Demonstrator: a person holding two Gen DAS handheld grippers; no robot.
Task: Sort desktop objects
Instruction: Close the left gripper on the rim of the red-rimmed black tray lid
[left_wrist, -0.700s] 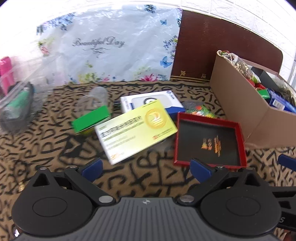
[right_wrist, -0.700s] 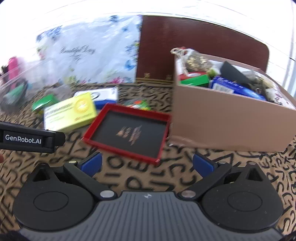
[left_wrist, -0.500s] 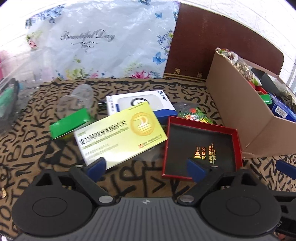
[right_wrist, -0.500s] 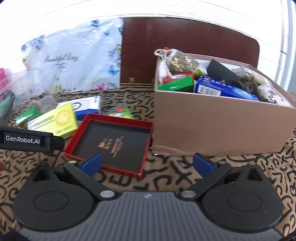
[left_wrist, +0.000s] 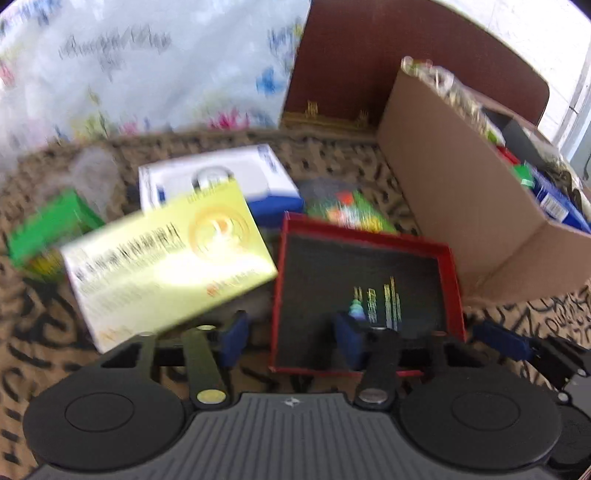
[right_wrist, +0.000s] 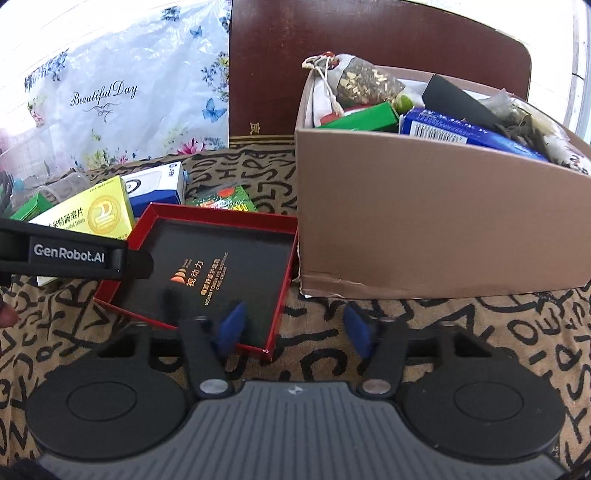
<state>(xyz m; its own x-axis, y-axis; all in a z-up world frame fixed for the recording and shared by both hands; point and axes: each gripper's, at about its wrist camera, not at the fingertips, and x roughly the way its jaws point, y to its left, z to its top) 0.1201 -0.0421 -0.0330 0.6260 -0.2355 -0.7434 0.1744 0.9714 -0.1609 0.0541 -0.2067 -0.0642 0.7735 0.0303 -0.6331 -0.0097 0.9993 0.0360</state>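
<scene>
Over the red tray (left_wrist: 364, 280), your left gripper (left_wrist: 291, 334) and right gripper (right_wrist: 295, 326) have closed in, jaws narrower than before, gripping nothing.

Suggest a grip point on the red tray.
Pinch the red tray's thin upright near rim from the front, one finger inside and one outside. It lies flat and shallow, too wide to span. The right gripper is open at the near corner, probably best placed.

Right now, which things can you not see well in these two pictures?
- Yellow box text: motion blur, left wrist view.
- Yellow box's near end: covered by the left gripper's arm, right wrist view.
- Cardboard box lower contents: hidden by its wall.
- Red tray near corner: behind right gripper.
</scene>
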